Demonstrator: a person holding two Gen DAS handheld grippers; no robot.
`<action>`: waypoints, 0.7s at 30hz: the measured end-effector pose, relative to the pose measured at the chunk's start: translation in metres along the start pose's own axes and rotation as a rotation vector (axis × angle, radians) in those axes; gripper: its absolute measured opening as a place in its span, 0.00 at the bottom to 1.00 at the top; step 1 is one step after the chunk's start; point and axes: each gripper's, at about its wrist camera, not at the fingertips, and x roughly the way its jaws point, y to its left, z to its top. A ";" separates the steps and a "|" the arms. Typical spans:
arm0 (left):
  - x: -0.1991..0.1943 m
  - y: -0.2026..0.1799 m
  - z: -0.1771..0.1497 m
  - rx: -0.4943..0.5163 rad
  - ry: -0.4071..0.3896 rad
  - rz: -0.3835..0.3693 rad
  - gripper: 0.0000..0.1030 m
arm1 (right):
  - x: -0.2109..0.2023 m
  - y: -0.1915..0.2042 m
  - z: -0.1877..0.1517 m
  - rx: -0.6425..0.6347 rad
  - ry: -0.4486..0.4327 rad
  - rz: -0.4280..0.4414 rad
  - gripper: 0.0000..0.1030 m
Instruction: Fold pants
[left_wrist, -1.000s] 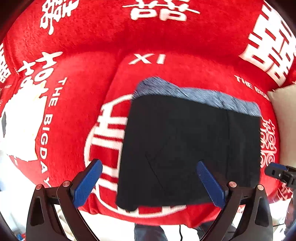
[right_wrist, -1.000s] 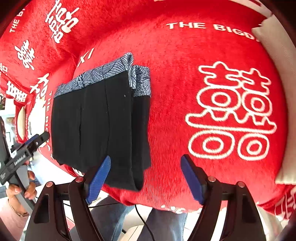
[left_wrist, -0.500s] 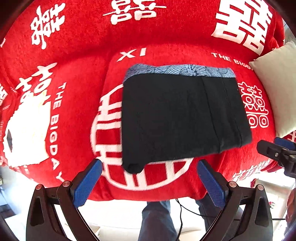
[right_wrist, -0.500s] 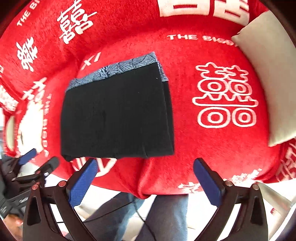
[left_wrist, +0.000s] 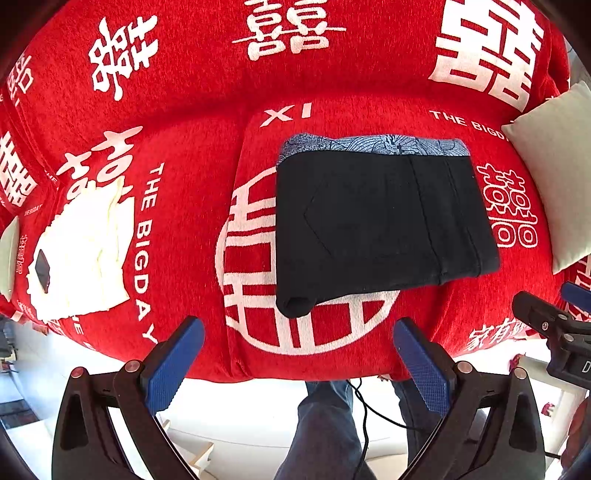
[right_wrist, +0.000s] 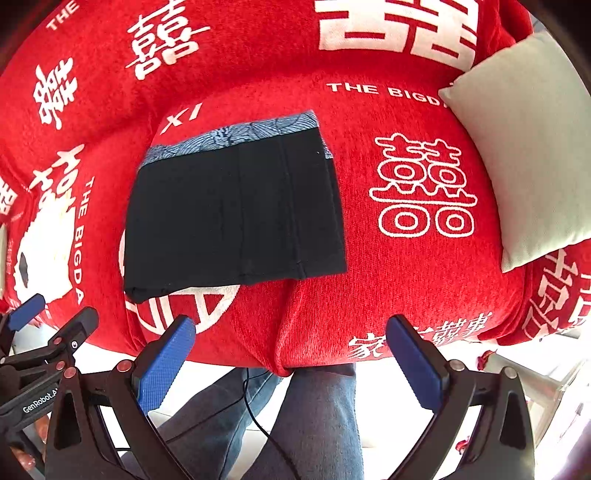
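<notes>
1. The left gripper (left_wrist: 297, 363) hung above the near edge of the red sofa cover (left_wrist: 192, 118), its jaws spread wide with nothing between them. It had nothing to hold because the pants already lay flat on their own.
2. To the left of the pants, well apart from them, a white cloth (left_wrist: 85, 251) lay on the cover with a small dark object on it; what that object was could not be told.
3. The pants (left_wrist: 376, 225) rested as a compact black rectangle on the cover's seat. The patterned waistband (left_wrist: 373, 143) lay along the far edge and the stacked folds along the right edge. Judging by this shape, the folding looked finished.
4. The right gripper (right_wrist: 291, 363) was likewise wide apart and empty, near the pants' right corner.
5. To the right of the pants, a pale cushion (right_wrist: 528, 140) leaned clear of them.
</notes>
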 end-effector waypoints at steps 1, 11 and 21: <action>-0.001 0.000 0.000 0.001 0.000 0.001 1.00 | -0.002 0.002 0.000 -0.003 -0.002 -0.004 1.00; -0.003 -0.005 -0.001 0.024 0.028 0.000 1.00 | -0.008 0.007 0.003 0.005 0.003 -0.012 1.00; -0.007 -0.003 0.003 0.023 0.031 -0.008 1.00 | -0.014 0.017 0.008 -0.030 -0.008 -0.029 1.00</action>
